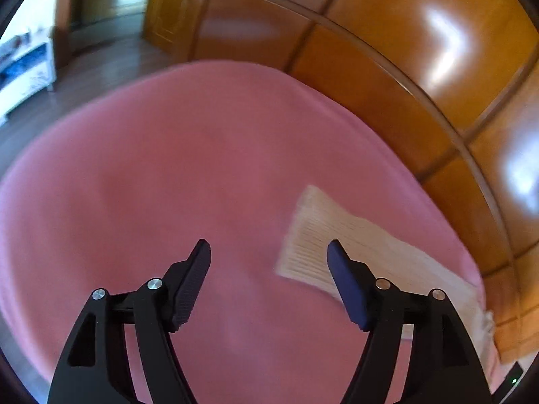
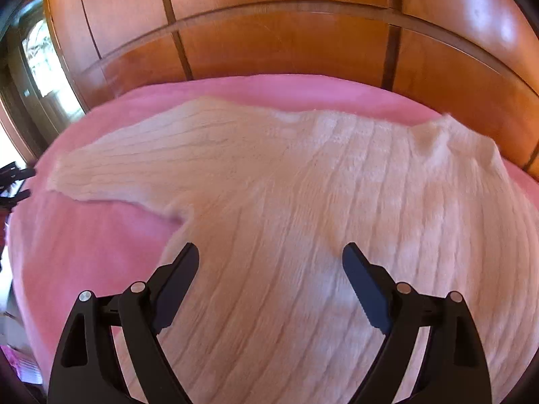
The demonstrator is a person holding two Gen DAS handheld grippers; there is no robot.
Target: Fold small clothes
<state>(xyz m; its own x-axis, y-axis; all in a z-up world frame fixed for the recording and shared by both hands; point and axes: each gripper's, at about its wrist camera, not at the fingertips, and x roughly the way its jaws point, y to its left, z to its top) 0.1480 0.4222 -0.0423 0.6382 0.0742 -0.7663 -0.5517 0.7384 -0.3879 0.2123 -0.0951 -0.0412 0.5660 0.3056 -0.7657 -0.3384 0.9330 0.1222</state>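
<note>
The cream knit sweater (image 2: 303, 202) lies flat on the pink bed (image 2: 101, 252), along the edge by the wooden headboard (image 2: 286, 50). Its sleeve (image 2: 134, 165) runs out toward the bed's left side, and the cuff (image 1: 310, 235) ends just ahead and right of the left gripper (image 1: 269, 252). That gripper is nearer the cuff, tilted down, fingers wide and empty. The right gripper (image 2: 271, 256) hovers over the body, angled down, fingers wide, holding nothing

Ahead of your left claw (image 1: 269, 252) lies bare pink blanket (image 1: 151, 168), free to cross; the sweater (image 1: 337, 235) sleeve lies just right. Beyond your right claw (image 2: 269, 256), the wooden headboard (image 2: 286, 43) blocks passage.
</note>
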